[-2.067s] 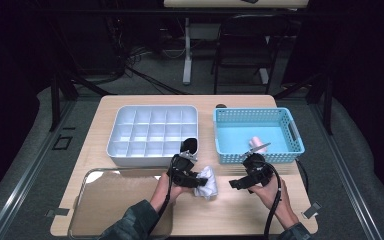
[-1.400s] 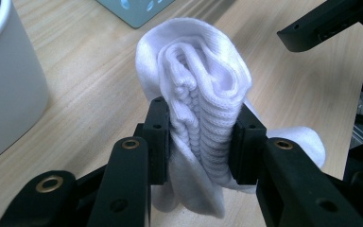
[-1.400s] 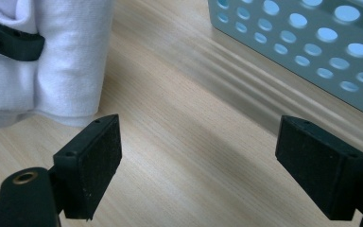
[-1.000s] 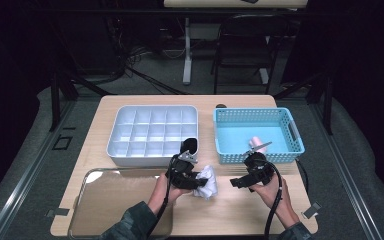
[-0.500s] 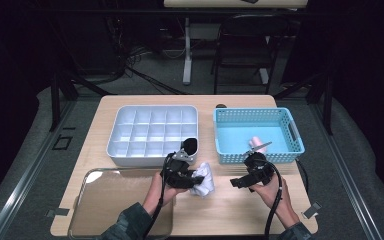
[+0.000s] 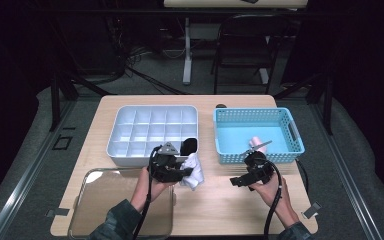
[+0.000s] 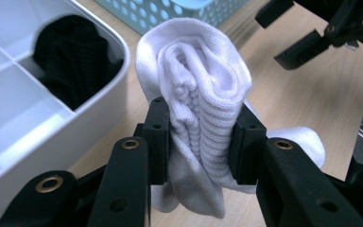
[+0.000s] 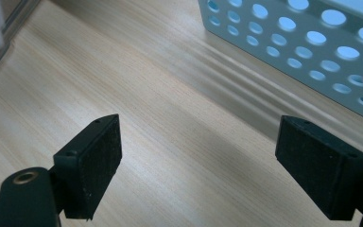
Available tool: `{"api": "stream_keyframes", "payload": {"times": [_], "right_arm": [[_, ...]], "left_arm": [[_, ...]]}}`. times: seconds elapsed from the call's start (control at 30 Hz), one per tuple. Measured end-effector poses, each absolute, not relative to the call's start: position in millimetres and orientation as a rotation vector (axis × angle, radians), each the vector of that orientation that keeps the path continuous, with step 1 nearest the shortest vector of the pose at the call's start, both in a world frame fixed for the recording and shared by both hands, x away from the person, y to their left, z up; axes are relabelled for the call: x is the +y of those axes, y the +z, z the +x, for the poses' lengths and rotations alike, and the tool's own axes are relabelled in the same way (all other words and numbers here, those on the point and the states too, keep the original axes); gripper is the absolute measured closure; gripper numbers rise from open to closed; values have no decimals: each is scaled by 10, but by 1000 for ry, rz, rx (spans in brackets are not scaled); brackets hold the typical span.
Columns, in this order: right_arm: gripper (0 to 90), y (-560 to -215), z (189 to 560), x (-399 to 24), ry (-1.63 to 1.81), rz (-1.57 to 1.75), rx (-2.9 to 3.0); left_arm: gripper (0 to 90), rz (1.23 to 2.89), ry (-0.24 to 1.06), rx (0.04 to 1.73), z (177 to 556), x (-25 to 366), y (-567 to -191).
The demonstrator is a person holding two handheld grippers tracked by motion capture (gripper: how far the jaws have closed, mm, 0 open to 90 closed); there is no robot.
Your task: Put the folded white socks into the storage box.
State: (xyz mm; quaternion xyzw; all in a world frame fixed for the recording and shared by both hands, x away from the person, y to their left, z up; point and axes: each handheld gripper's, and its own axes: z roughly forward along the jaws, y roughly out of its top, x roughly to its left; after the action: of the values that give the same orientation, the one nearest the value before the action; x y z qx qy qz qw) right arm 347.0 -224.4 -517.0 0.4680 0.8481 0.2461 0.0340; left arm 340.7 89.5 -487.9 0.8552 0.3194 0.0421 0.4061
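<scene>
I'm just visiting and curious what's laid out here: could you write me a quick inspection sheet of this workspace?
Surface: wooden table, bare between the hands.
Job's things: folded white sock; white divided tray with a black sock in a near corner cell.
Clutter: blue basket holding a pink item; clear lid at the near left.
Grippers: left gripper clamps the white sock; right gripper has jaws wide apart, holding nothing.
Cables: one trails from each gripper.
Surroundings: dark room, chair behind the table.
</scene>
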Motion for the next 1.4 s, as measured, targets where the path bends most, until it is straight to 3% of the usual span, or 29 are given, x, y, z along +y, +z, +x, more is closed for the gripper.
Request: {"api": "stream_keyframes", "payload": {"times": [0.97,1.4], "right_arm": [[147,-5221,3431,-2300,750,1463,2615],[147,-5208,3436,-2288,772,1465,2610]], "left_arm": [[661,2072,350,932,3906,1395,-4464],[660,2139,452,974,4158,1312,-4636]]}}
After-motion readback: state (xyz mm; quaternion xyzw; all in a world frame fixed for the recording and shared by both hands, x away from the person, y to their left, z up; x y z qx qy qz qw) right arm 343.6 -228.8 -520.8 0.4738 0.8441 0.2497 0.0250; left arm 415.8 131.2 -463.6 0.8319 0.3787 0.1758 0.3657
